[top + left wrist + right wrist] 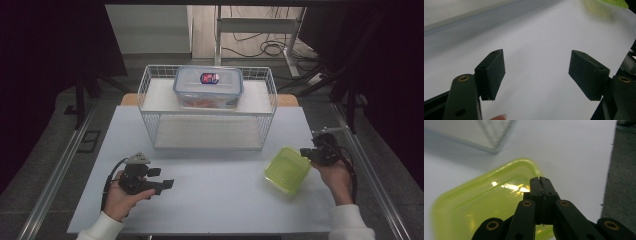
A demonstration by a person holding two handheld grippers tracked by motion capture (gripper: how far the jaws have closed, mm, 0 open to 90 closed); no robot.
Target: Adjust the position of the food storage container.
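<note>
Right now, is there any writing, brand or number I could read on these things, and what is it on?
No text can be read.
Sticker on the box lid: red and blue, print too small and blurred.
Green container: no marking visible.

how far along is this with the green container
Early. Already in place: a clear lidded box on the wire rack. In hand: the right gripper, jaws shut, at the green container's edge on the table. The left gripper is open.
</note>
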